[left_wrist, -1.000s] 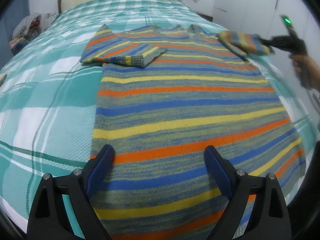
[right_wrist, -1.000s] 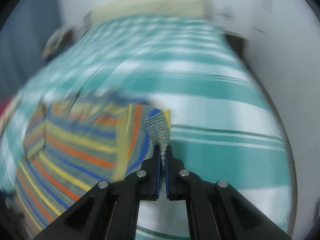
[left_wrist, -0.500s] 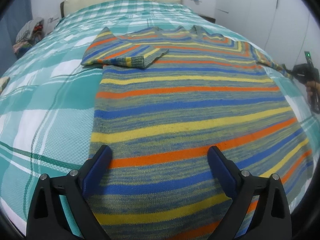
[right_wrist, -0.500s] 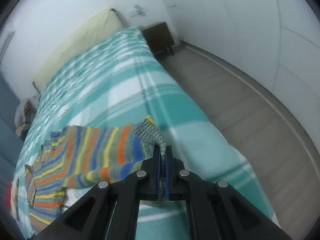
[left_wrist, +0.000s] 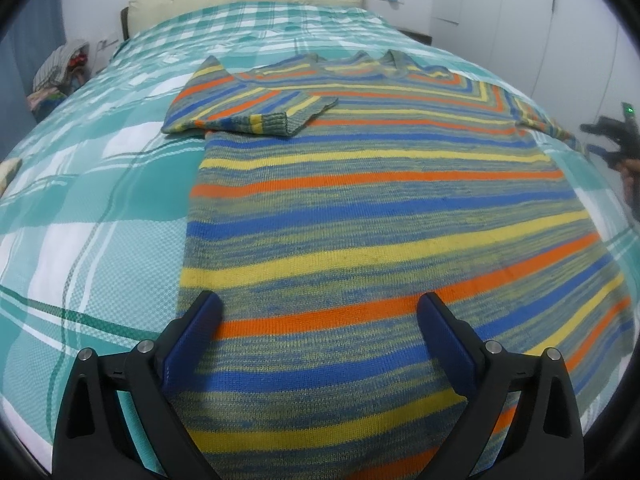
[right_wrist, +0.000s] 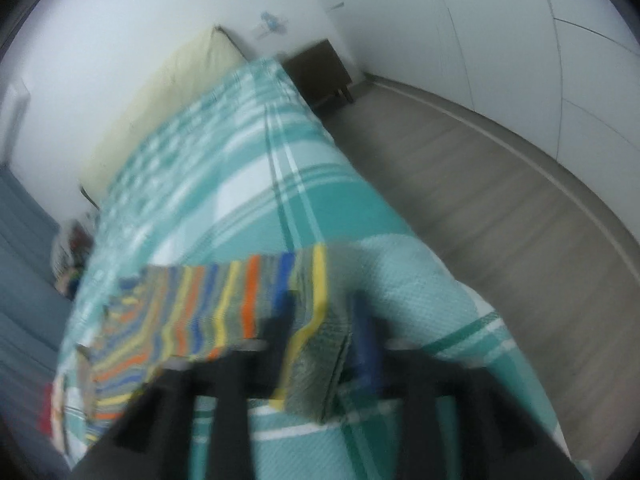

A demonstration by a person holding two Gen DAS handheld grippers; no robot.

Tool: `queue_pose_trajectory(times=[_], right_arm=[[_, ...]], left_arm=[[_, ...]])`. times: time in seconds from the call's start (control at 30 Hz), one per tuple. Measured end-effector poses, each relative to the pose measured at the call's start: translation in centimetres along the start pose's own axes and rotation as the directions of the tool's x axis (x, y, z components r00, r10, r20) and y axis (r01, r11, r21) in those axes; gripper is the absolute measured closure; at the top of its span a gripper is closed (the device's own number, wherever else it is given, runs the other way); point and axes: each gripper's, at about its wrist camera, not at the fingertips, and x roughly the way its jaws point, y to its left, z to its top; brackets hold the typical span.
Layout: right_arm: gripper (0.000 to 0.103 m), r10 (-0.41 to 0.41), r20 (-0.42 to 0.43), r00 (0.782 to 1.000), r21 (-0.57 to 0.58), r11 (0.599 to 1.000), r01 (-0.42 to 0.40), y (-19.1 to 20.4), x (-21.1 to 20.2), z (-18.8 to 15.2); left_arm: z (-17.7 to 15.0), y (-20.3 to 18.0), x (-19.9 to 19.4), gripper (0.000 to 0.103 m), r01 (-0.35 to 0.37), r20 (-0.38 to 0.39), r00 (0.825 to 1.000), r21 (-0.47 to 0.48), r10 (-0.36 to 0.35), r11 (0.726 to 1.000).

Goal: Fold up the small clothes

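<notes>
A knitted sweater striped in blue, yellow, orange and grey-green (left_wrist: 372,208) lay flat on the bed's teal-and-white checked cover (left_wrist: 100,208), its one sleeve (left_wrist: 256,108) folded across the chest and the other stretched out toward the bed's edge. The left gripper (left_wrist: 318,330) hovered over the hem with its jaws spread wide and nothing between them. The right gripper (right_wrist: 320,344) had just been opening, the outstretched sleeve's ribbed cuff (right_wrist: 316,368) lying loose between its blurred, parted jaws.
</notes>
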Motion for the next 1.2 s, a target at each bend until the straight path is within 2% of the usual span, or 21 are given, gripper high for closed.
queue_pose_trajectory(times=[0.13, 0.23, 0.33, 0.43, 0.47, 0.5, 0.57, 0.63, 0.7, 0.77, 0.93, 1.03, 1.07, 1.1, 1.17, 1.2], right_arm=[[0.050, 0.079, -0.056, 0.995, 0.184, 0.981, -0.068, -1.6, -1.9, -1.8], [0.050, 0.170, -0.127, 0.977, 0.287, 0.949, -0.128, -2.4, -0.9, -4.5], [0.055, 0.147, -0.104, 0.984, 0.273, 0.955, -0.114, -2.1, 0.4, -4.6], [0.057, 0.126, -0.108, 0.986, 0.196, 0.975, -0.103, -1.1, 1.6, -4.2], [0.068, 0.108, -0.117, 0.987, 0.165, 0.982, -0.088, -0.7, 2.1, -4.3], [0.098, 0.109, -0.134, 0.985, 0.153, 0.984, -0.088, -0.5, 2.2, -4.3], [0.098, 0.135, -0.143, 0.980, 0.166, 0.980, -0.111, -0.7, 1.9, -4.4], [0.098, 0.096, -0.112, 0.989, 0.139, 0.987, -0.081, -0.7, 0.4, -4.2], [0.098, 0.019, -0.094, 0.995, 0.097, 0.995, -0.010, -0.4, -0.7, -4.0], [0.099, -0.076, -0.137, 0.988, 0.051, 0.995, 0.084, 0.0, 0.0, -4.6], [0.099, -0.166, -0.158, 0.973, -0.020, 0.986, 0.165, 1.1, 1.1, -4.9], [0.092, -0.192, -0.136, 0.972, -0.080, 0.980, 0.182, 2.3, 0.7, -5.0], [0.077, -0.198, -0.131, 0.971, -0.084, 0.979, 0.188, 2.1, 0.0, -5.2], [0.054, -0.201, -0.122, 0.972, -0.088, 0.978, 0.191, 2.1, -0.4, -5.1], [0.033, -0.232, -0.081, 0.969, -0.112, 0.969, 0.222, 2.6, -2.0, -5.1], [0.033, -0.277, -0.041, 0.960, -0.144, 0.953, 0.268, 3.2, -3.1, -5.1]], left_arm=[[0.0, 0.0, 0.0, 0.003, 0.000, 0.001, 1.000, -0.002, 0.000, 1.000], [0.0, 0.0, 0.0, 0.003, 0.001, 0.001, 1.000, -0.002, -0.001, 1.000], [0.0, 0.0, 0.0, 0.003, 0.008, 0.002, 1.000, -0.006, -0.008, 1.000], [-0.1, 0.0, 0.0, 0.003, 0.009, 0.004, 1.000, -0.009, -0.009, 1.000], [-0.1, 0.0, 0.0, 0.003, 0.009, 0.005, 1.000, -0.009, -0.009, 1.000], [-0.1, 0.0, 0.0, 0.003, 0.009, 0.005, 1.000, -0.008, -0.009, 1.000], [-0.2, 0.0, -0.1, 0.003, 0.009, 0.006, 1.000, -0.008, -0.009, 1.000], [-0.2, 0.0, -0.1, 0.003, 0.011, 0.007, 1.000, -0.009, -0.011, 1.000], [-0.2, 0.0, 0.0, 0.003, 0.010, 0.007, 1.000, -0.009, -0.010, 1.000], [-0.2, 0.0, 0.0, 0.003, 0.009, 0.005, 1.000, -0.009, -0.009, 1.000], [-0.2, -0.1, -0.1, 0.003, 0.008, -0.002, 1.000, -0.009, -0.008, 1.000], [0.3, 0.0, -1.1, 0.005, 0.010, -0.051, 0.999, -0.014, -0.010, 1.000], [0.7, 0.2, -1.8, 0.005, 0.024, -0.061, 0.998, -0.018, -0.025, 1.000], [1.2, 0.5, -2.8, 0.005, 0.044, -0.056, 0.997, -0.024, -0.045, 0.999], [2.9, 1.2, -5.2, 0.005, 0.060, -0.009, 0.998, -0.010, -0.060, 0.998], [4.2, 1.6, -6.4, 0.004, 0.043, 0.030, 0.999, 0.015, -0.043, 0.999]])
